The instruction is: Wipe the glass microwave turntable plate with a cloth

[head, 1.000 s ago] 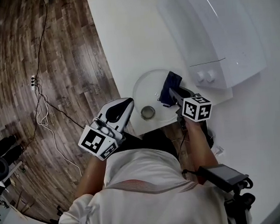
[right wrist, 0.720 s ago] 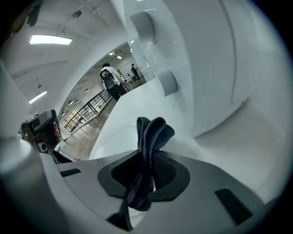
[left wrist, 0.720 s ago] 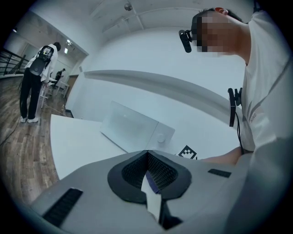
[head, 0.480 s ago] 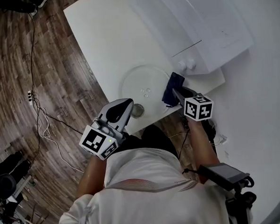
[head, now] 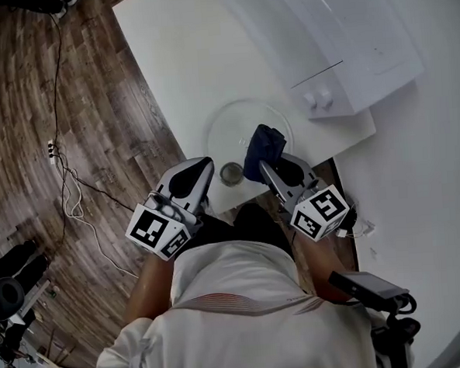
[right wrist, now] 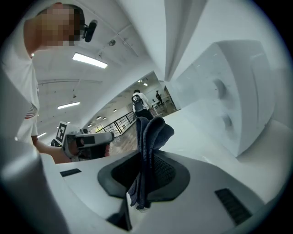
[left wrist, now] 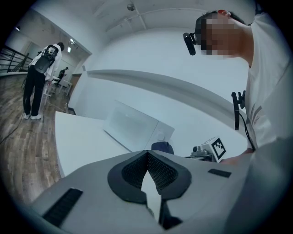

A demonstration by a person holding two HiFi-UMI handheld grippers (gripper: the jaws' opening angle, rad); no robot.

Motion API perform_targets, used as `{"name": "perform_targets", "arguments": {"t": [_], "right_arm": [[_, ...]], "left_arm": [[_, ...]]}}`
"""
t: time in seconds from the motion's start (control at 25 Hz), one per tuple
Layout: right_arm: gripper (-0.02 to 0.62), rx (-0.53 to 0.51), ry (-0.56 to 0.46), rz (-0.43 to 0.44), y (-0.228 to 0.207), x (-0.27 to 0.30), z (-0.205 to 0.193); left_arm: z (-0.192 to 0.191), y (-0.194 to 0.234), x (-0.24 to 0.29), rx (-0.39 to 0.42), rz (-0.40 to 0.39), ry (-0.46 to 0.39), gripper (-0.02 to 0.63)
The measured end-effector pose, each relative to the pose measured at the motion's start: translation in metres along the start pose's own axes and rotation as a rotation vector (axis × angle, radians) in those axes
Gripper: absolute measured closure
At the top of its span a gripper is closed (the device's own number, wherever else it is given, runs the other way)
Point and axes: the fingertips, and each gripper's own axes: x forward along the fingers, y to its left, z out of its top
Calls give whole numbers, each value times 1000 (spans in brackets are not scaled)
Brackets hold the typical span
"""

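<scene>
- Left gripper: jaws closed tip to tip, with nothing between the pads. In the head view it hangs over the table's near edge, left of the plate.
- Right gripper: jaws clamped on the cloth, which stands up out of them in a folded bunch. A short tail hangs below the pads.
- Plate: clear glass, flat on the white table, near the front edge and just in front of the microwave.
- Cloth, head view: dark blue, over the plate's near right part. Contact with the glass cannot be confirmed.
- Right gripper, head view: at the plate's near right rim, pointing toward the microwave.
- Small round object: on the table, just beside the plate's near rim, between the two grippers.
- Floor: dark wood, with cables lying left of the table.
</scene>
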Motion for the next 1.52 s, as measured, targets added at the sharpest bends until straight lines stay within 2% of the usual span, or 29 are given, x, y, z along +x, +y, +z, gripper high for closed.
{"name": "perform_targets", "arguments": {"t": [0.2, 0.4, 0.56, 0.76, 0.92, 1.16, 1.52], "right_arm": [[535, -29, -53, 97, 53, 21, 12], [535, -29, 1, 155, 75, 49, -4], [535, -6, 69, 165, 81, 74, -25], [535, 131, 285, 121, 64, 102, -79], [535, 234, 375, 54, 42, 110, -104], [535, 242, 413, -17, 27, 102, -110], [535, 326, 388, -88, -19, 62, -113]], "left_arm": [[2, 15, -25, -10, 44, -27, 595], [-4, 29, -49, -28, 88, -42, 595], [-12, 40, -68, -48, 123, -41, 595], [-18, 49, -80, -64, 150, -40, 595], [-21, 48, -85, -72, 148, -34, 595], [-17, 44, -88, -81, 110, -26, 595], [-23, 28, -56, -79, 54, -12, 595]]}}
